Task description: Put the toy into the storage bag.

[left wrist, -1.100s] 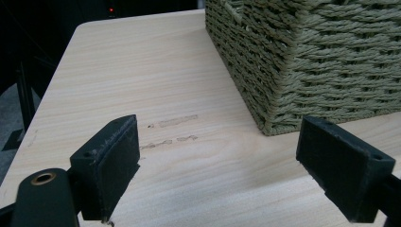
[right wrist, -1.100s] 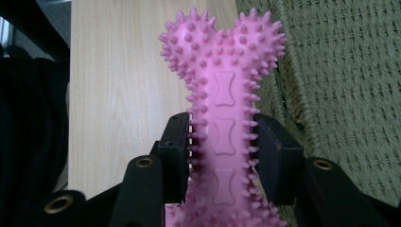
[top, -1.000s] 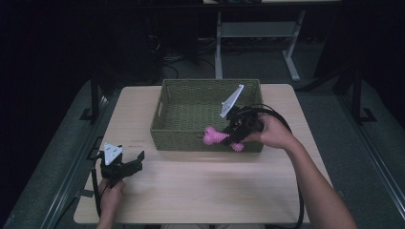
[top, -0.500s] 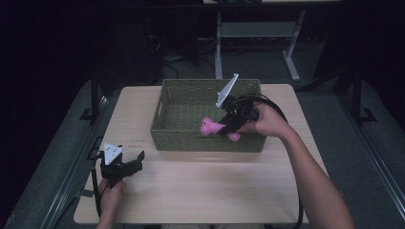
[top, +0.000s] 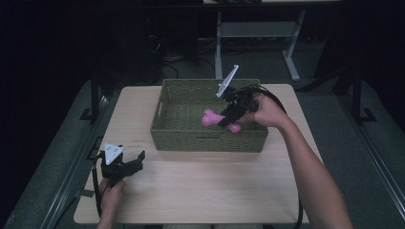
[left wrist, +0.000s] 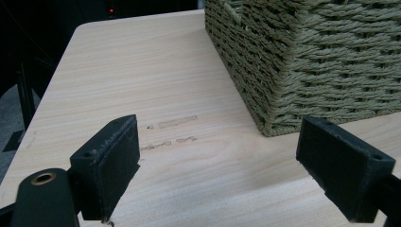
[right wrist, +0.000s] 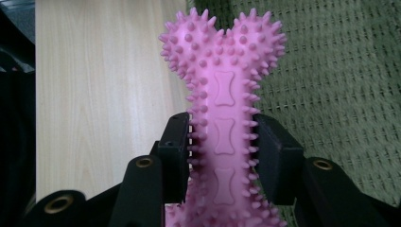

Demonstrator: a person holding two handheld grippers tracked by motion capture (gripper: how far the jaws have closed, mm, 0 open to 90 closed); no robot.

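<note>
Right gripper (top: 228,116) clamped on pink spiked bone toy (right wrist: 222,109), jaws pressing both sides of the shaft, knobbed end sticking out past the jaw tips. Toy (top: 212,118) held up over the green woven basket (top: 205,140), inside its rim line, nearer the right wall; basket weave (right wrist: 340,94) behind the right jaw, bare bench (right wrist: 99,85) behind the left jaw in the right gripper view. Grey three-cornered plate tilted up above the holding hand (top: 265,112). Left gripper (top: 131,162) low on the bench (top: 215,191) near the front left corner, well apart from the toy, jaws spread wide with nothing between the pads. Seen past those jaws: basket corner (left wrist: 293,75) ahead and toward the right jaw, not touching either pad; faint scuff marks (left wrist: 172,130) on the wood ahead between the jaws, closer to the left one. Left hand (top: 111,198) wrapped on the gripper body behind the jaws.
</note>
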